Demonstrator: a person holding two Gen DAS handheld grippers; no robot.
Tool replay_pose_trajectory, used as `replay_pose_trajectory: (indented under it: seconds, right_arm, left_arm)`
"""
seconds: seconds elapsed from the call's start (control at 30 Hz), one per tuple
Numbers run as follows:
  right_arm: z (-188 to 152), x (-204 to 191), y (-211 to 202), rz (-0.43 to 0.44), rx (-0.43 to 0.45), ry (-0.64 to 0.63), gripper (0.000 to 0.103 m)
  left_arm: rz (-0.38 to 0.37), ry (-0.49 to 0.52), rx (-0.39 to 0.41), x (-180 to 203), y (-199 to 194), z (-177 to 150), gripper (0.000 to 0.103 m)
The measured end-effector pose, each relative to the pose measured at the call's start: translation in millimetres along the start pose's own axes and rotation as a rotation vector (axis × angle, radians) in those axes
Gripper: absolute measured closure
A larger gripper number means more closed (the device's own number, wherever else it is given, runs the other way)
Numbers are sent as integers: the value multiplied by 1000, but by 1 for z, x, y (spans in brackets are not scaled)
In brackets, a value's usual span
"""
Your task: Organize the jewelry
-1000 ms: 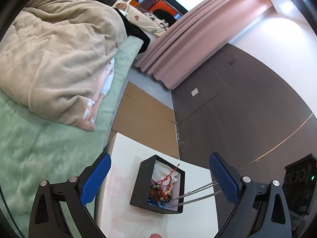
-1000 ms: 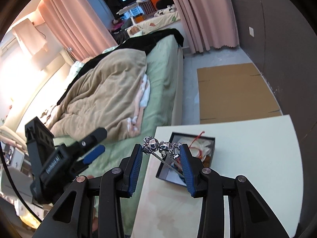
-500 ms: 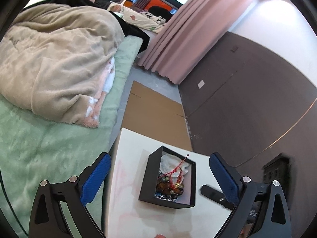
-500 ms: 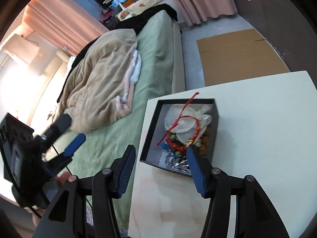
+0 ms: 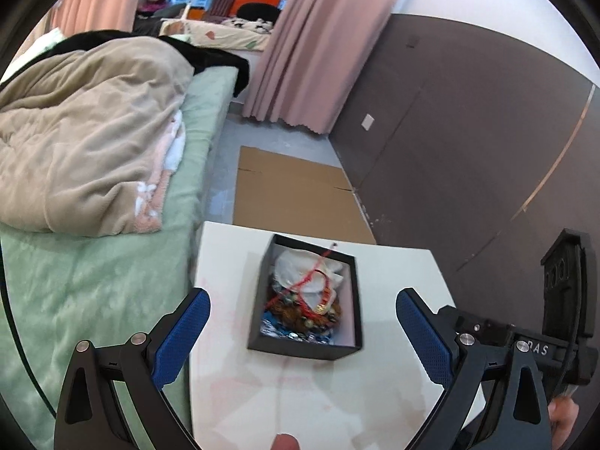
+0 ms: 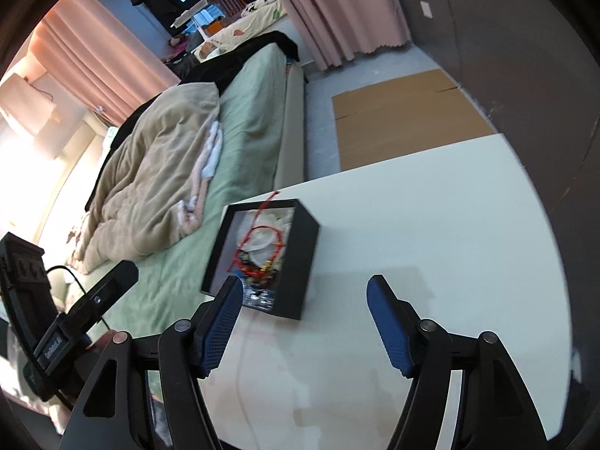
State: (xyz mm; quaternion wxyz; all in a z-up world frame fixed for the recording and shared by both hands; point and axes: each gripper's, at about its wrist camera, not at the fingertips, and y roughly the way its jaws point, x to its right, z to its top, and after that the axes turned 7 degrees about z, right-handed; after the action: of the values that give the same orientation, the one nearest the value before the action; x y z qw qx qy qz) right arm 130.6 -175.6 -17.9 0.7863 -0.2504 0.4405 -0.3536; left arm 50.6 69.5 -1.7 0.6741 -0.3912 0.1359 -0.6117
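Now, box [image 5: 305,348]: on our table [image 5: 393,266], near the bed-side edge
jewelry [image 5: 303,303]: heaped inside the box
left gripper [image 5: 303,332]: we hold it spread, empty
right gripper [image 6: 304,324]: spread, empty

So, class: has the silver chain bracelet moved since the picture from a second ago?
Yes. The silver chain bracelet left the right hand-held gripper, now open, and lies in the black box, at its near end.
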Motion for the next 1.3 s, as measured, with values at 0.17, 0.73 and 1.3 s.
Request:
replay_pose_trajectory:
  seconds: [0.17,0.73,1.3]
  right_arm:
    - [-4,10,-20,-53,27,-22,34]
    - [-22,23,-58,-142,123,-138,0]
    - [-29,11,-77,-123,195,-213,0]
  left_arm:
    - [31,47,19,14,-7,-8,4]
    - [112,203,72,49,-20,-34,2]
    - [122,207,132,52,-34,-37,0]
